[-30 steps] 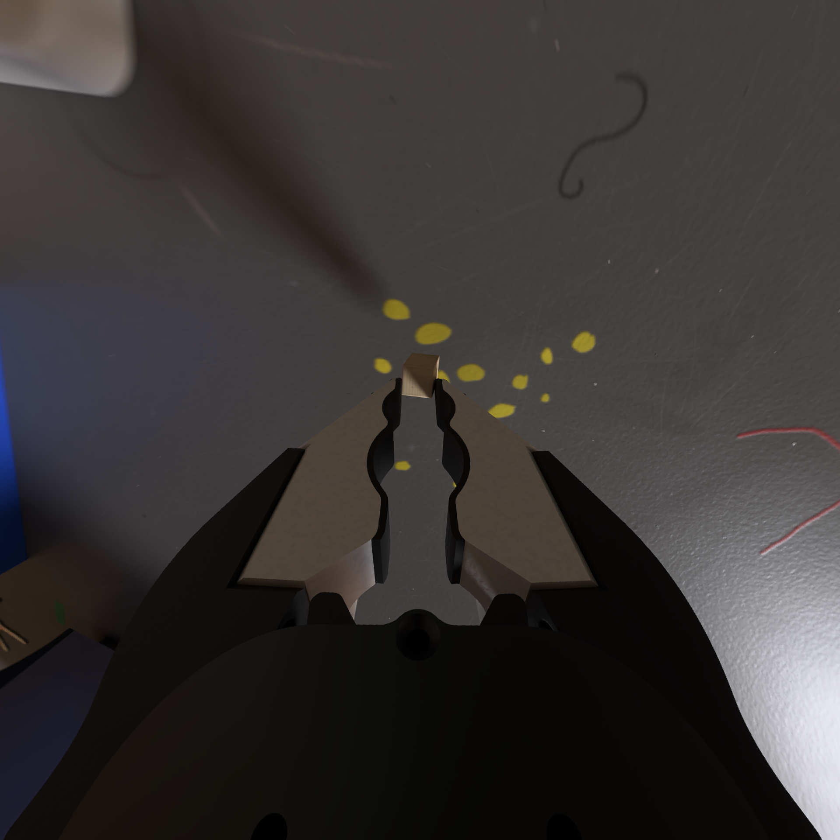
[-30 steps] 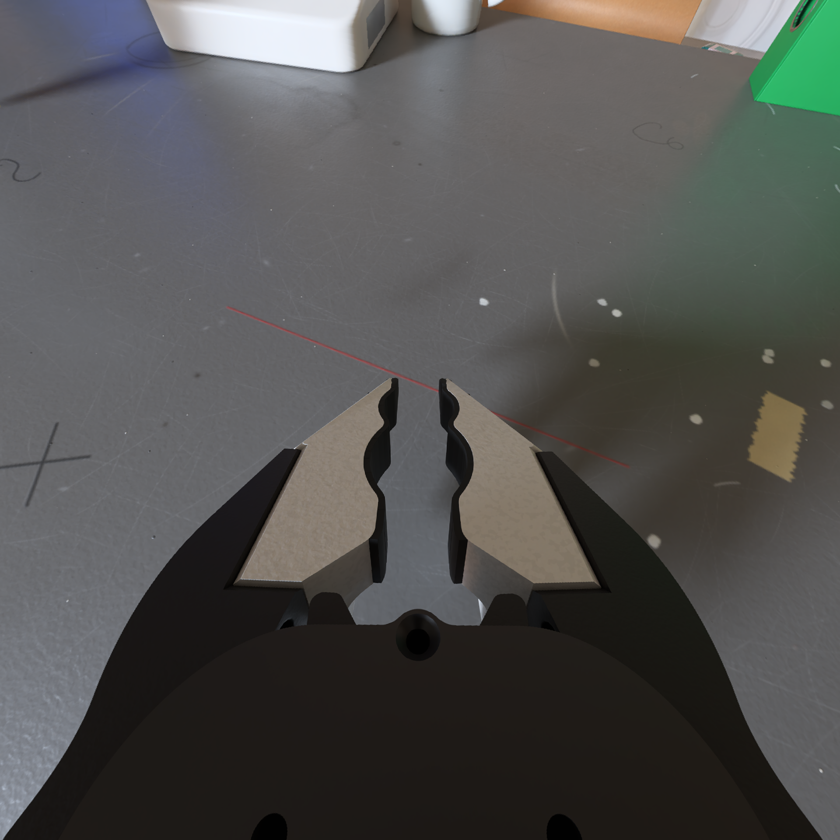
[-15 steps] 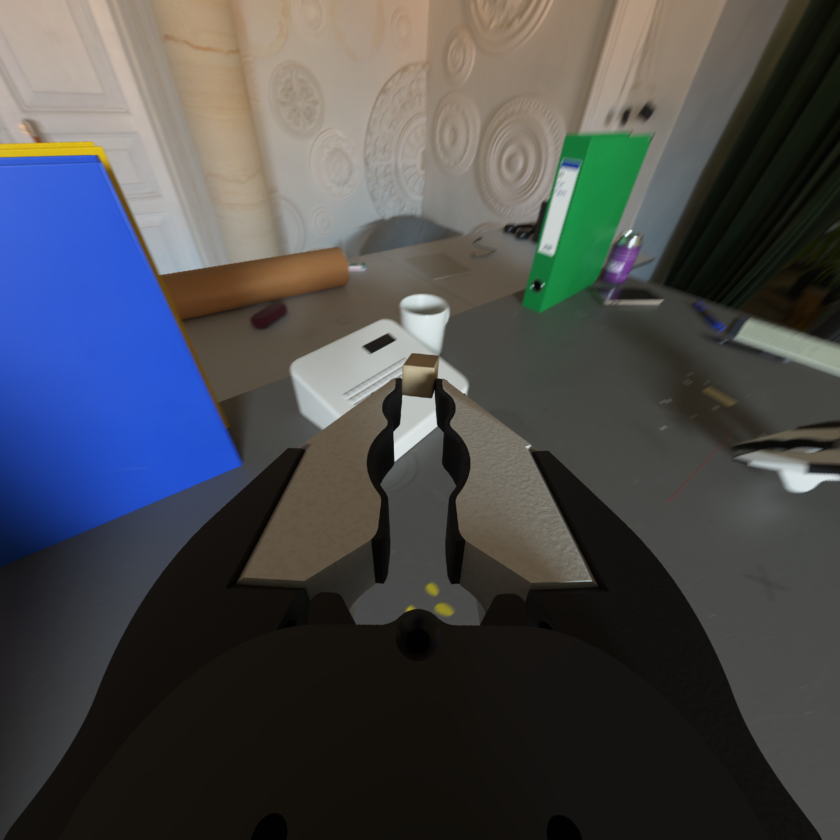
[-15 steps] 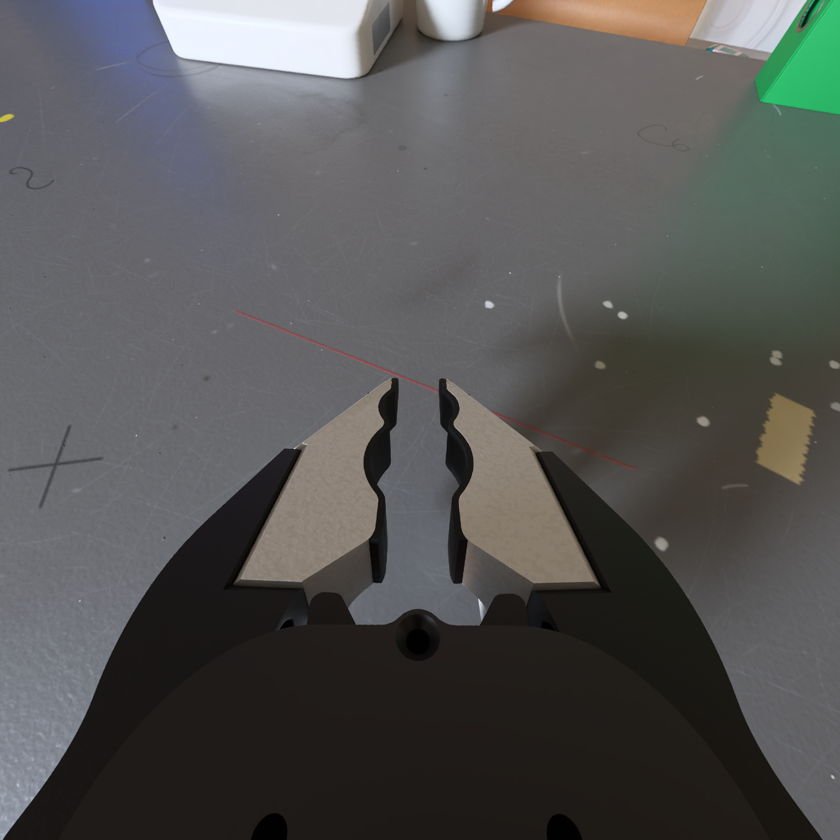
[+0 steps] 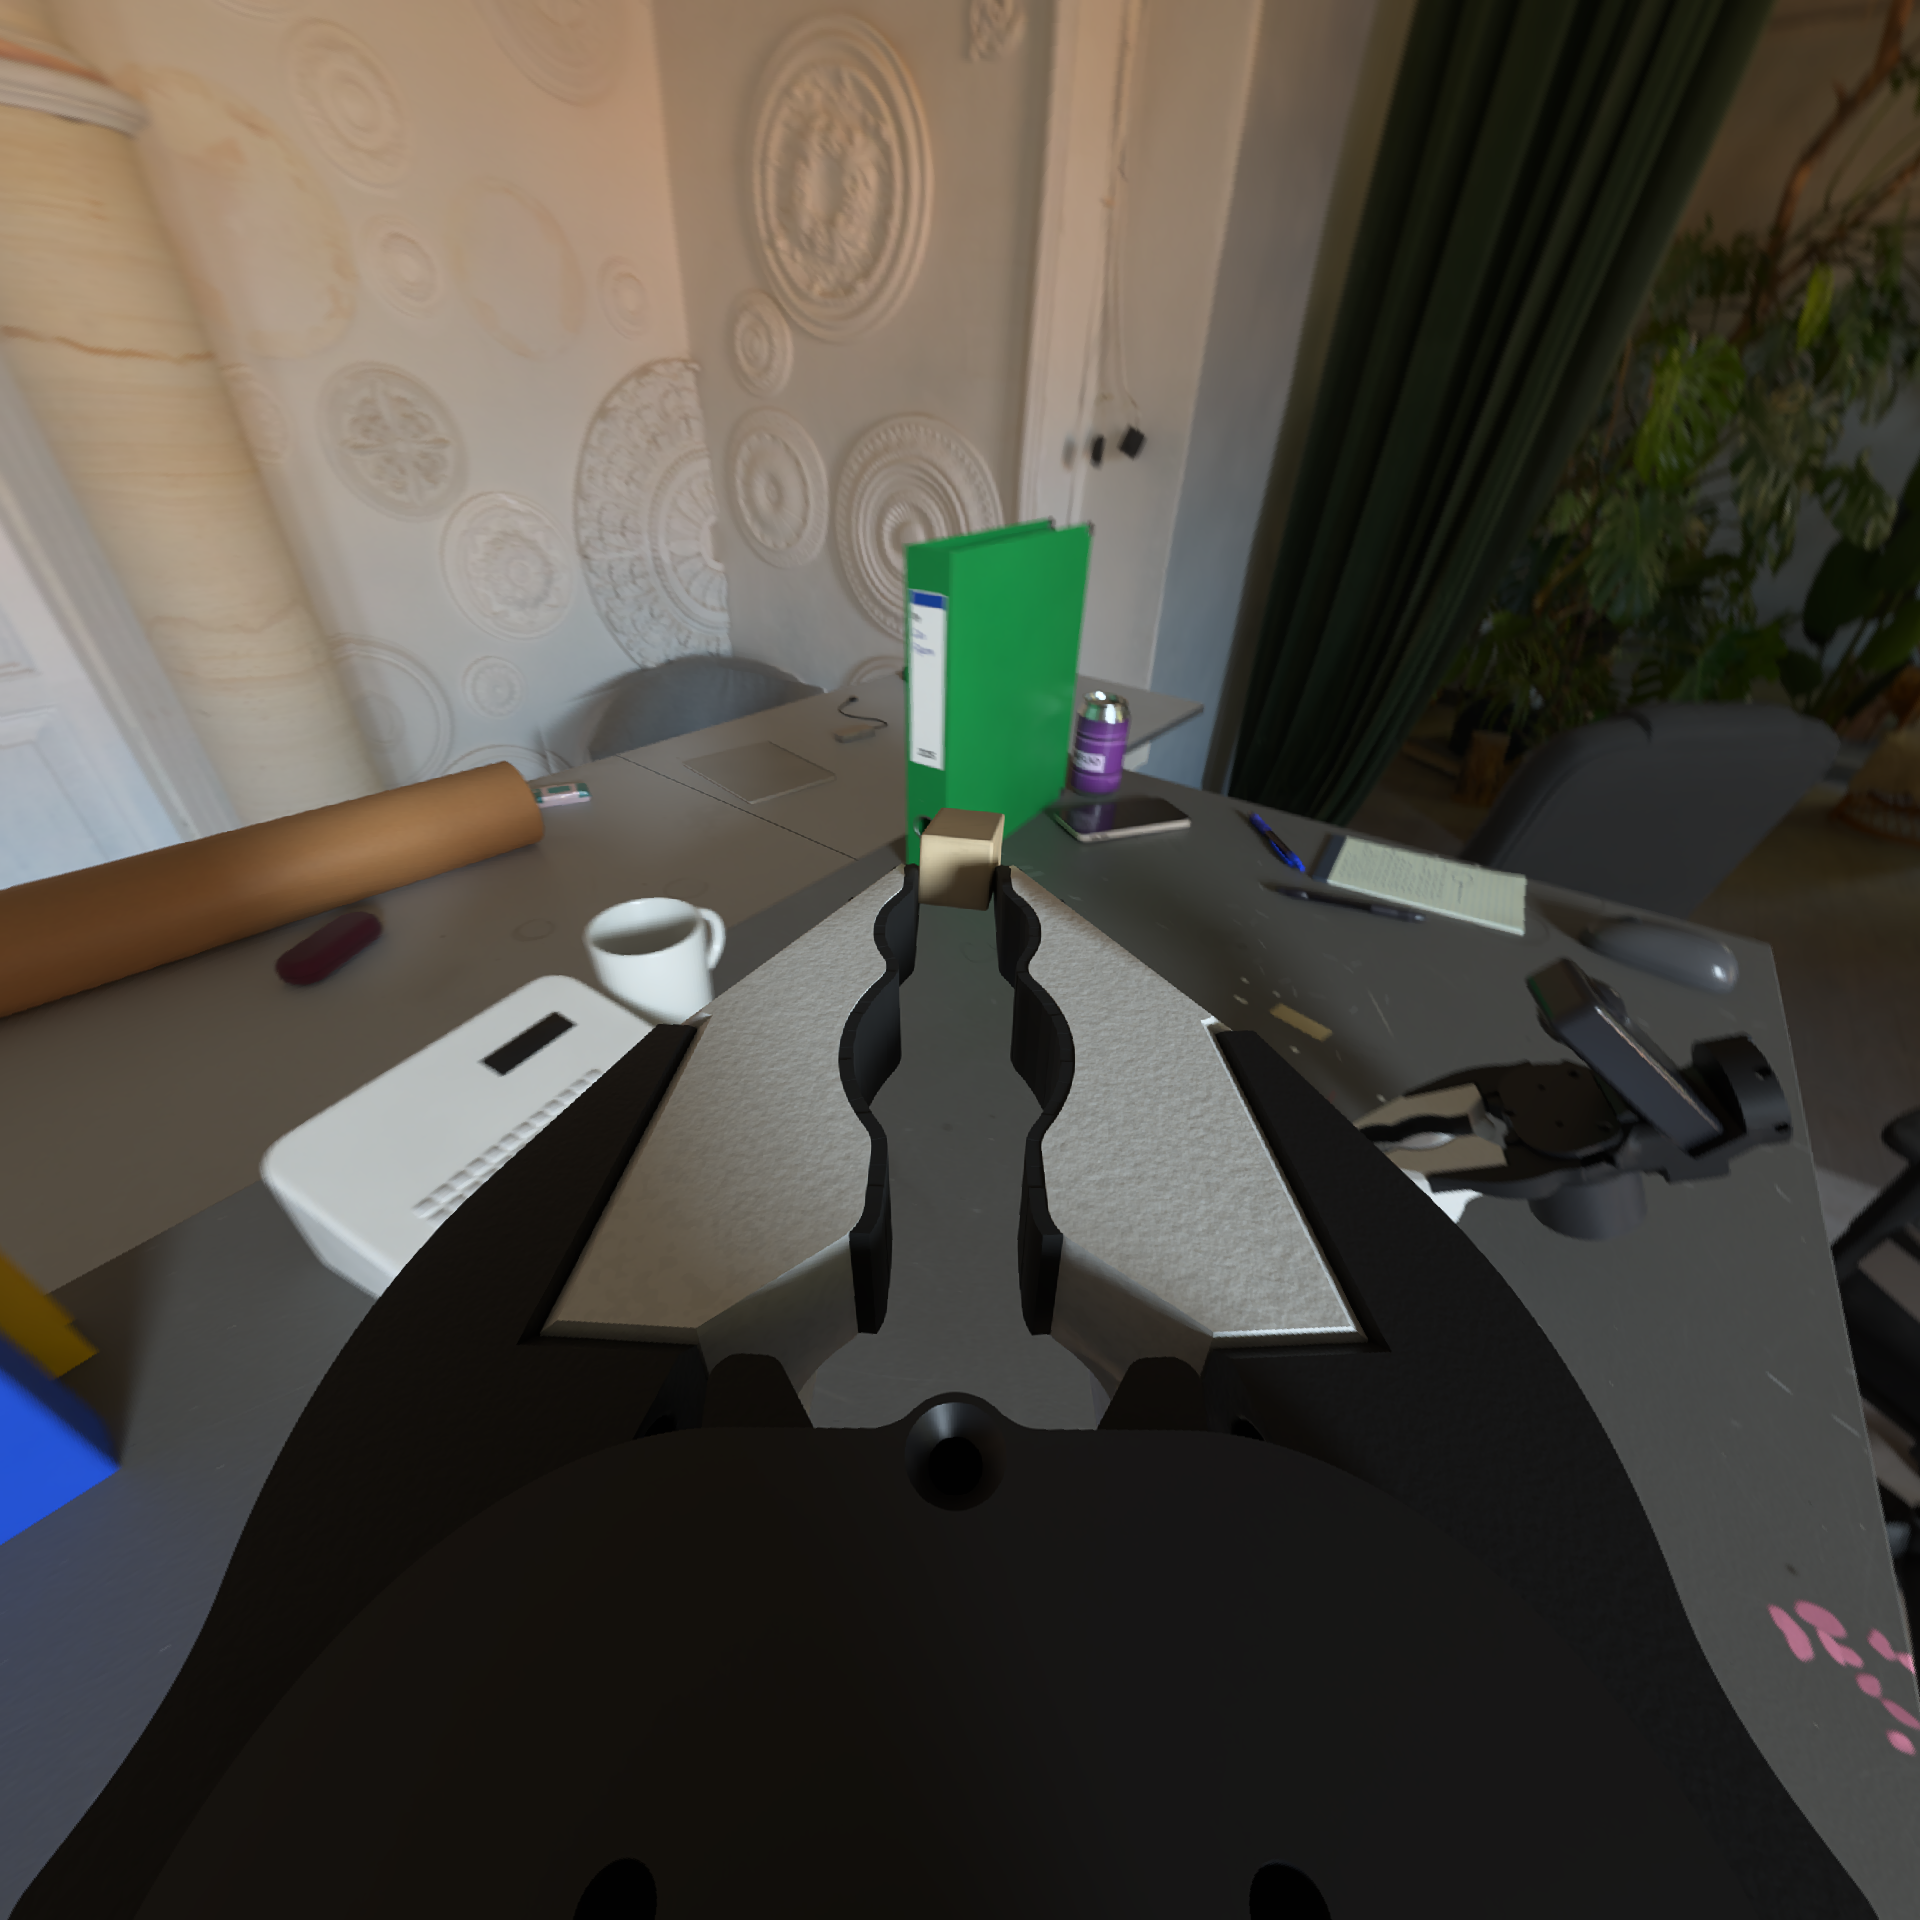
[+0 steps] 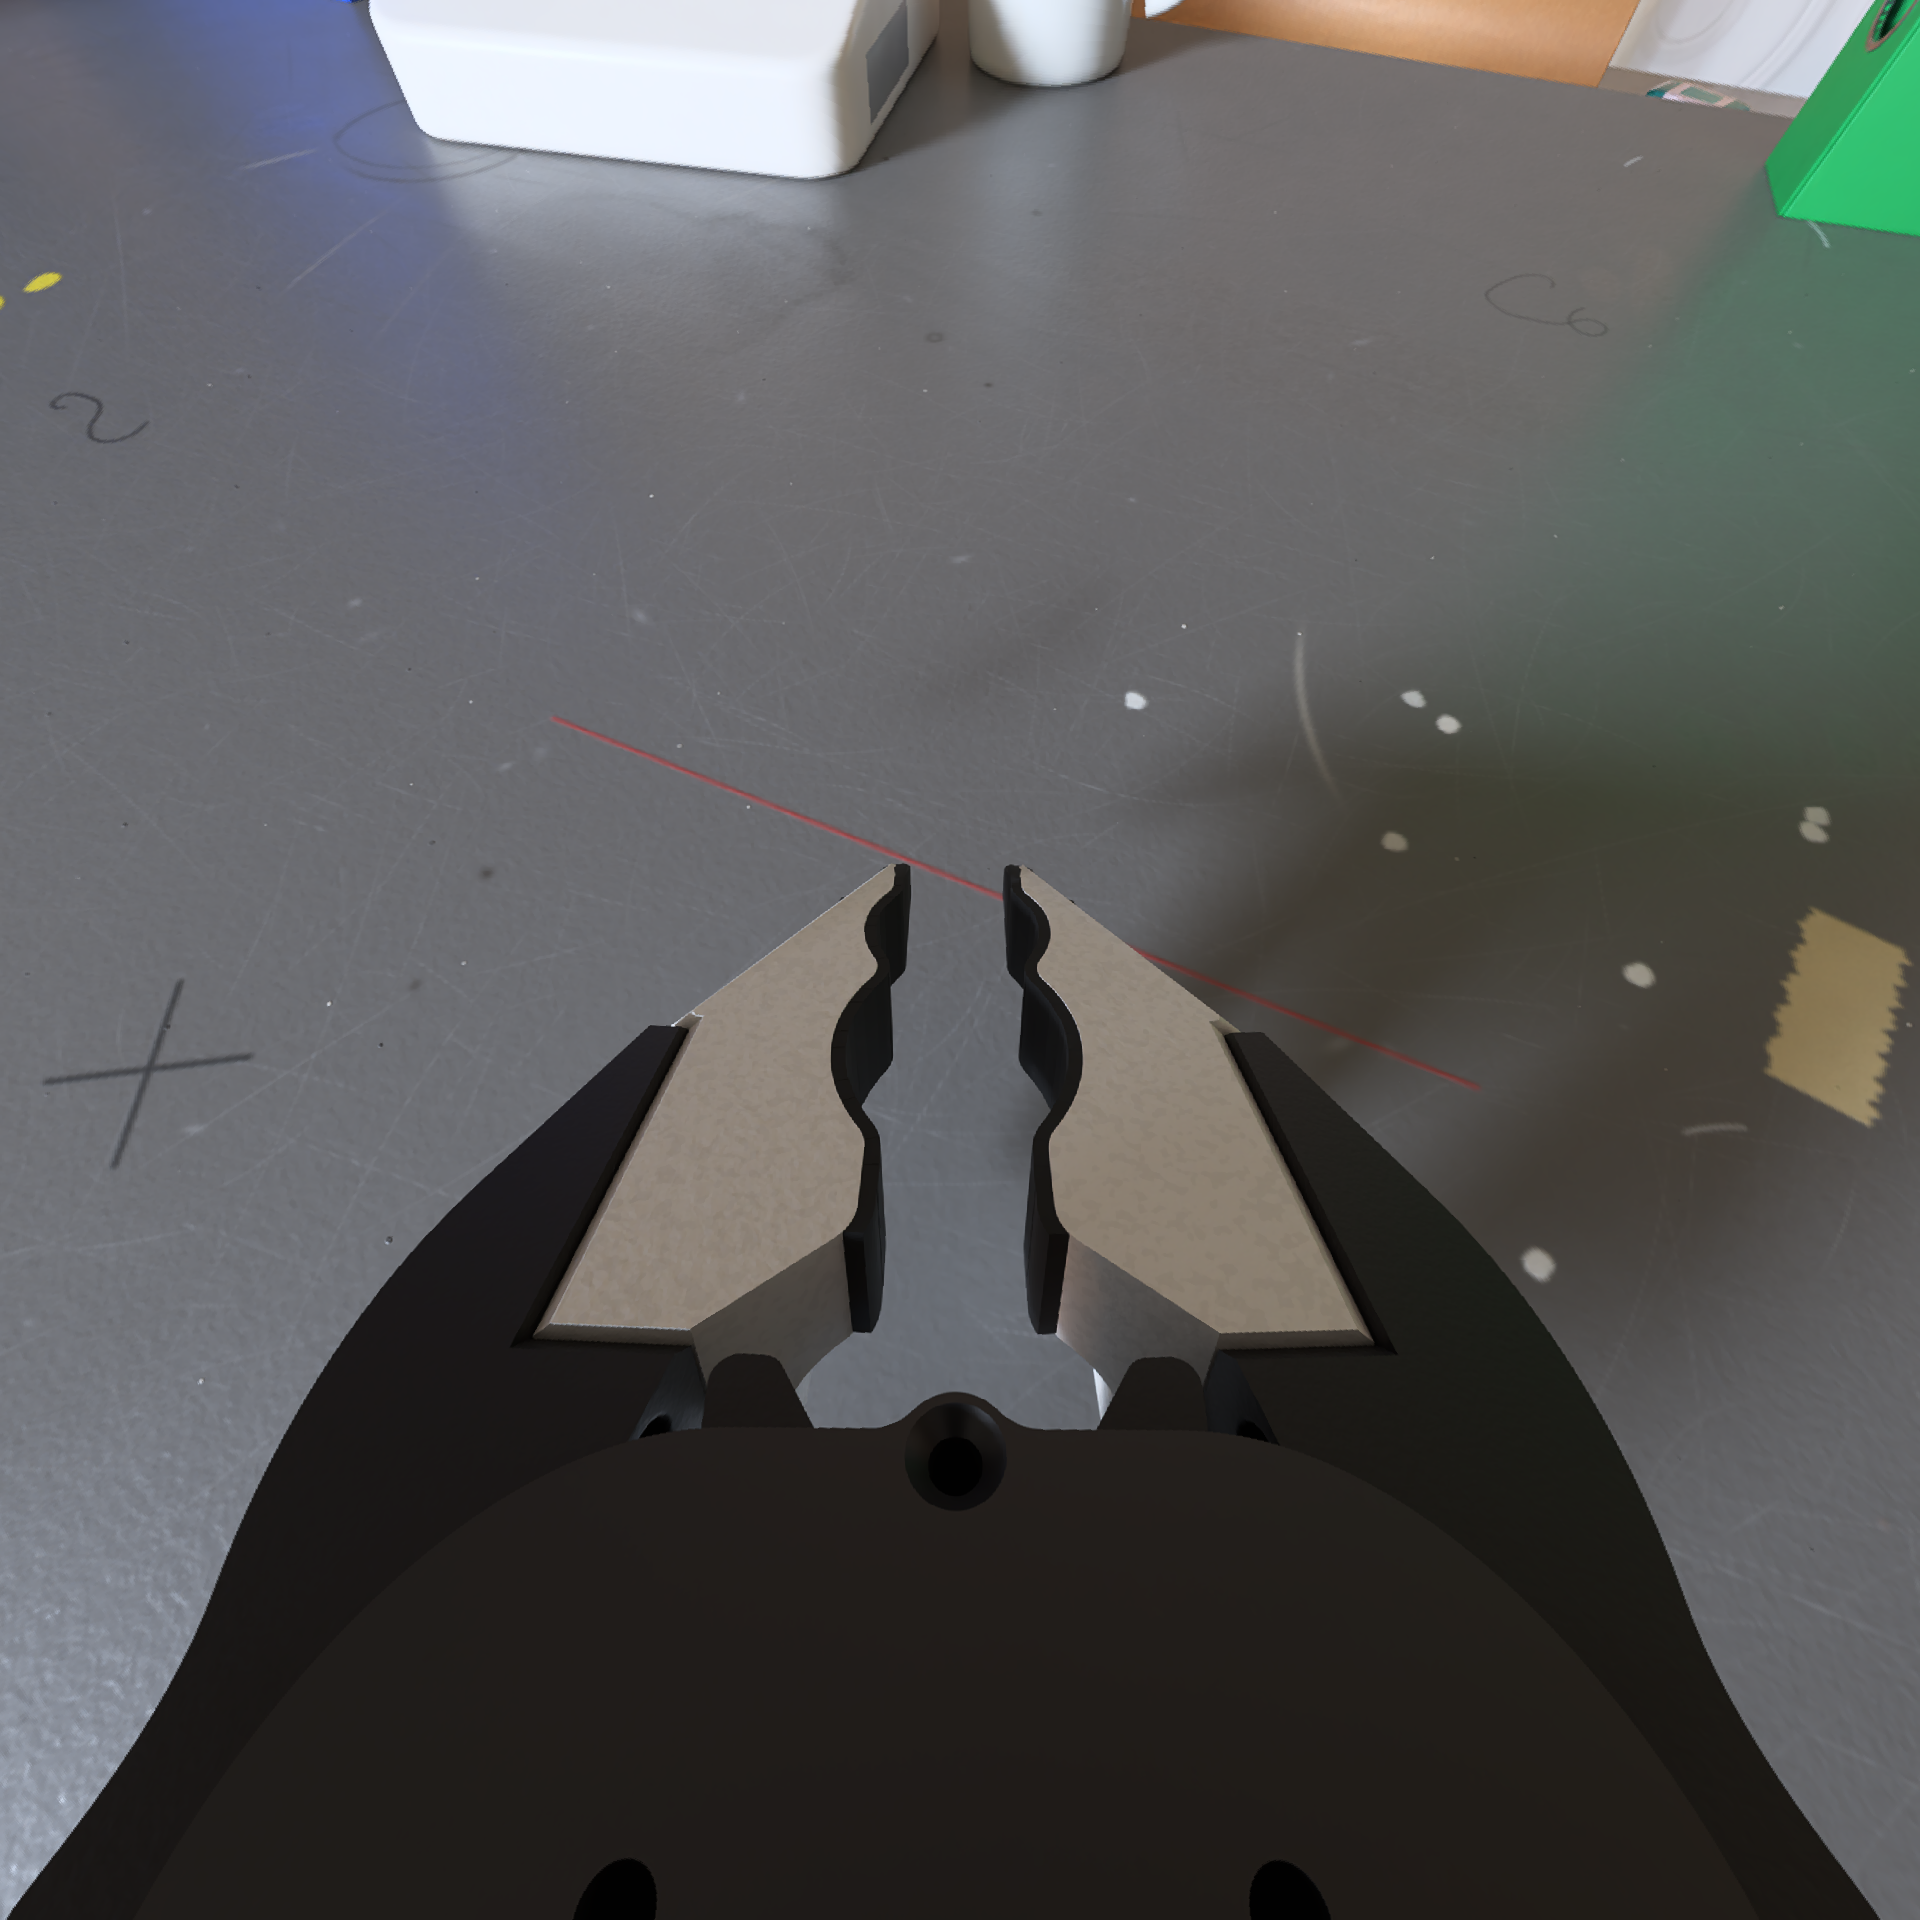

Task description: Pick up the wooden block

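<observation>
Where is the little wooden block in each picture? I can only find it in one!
Left wrist view: the wooden block sits just above the middle, pinched between the tips of the left gripper, in front of the green binder.
Right wrist view: the block is not in it; the right gripper holds nothing.
Shared landmark: the white box beside the white mug.

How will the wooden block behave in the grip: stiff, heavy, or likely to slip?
The block looks like a stiff, small cube, so probably light. The left gripper pinches it only at the fingertips, so it might twist or slip if jolted. Flat faces suggest it would not roll.
</observation>
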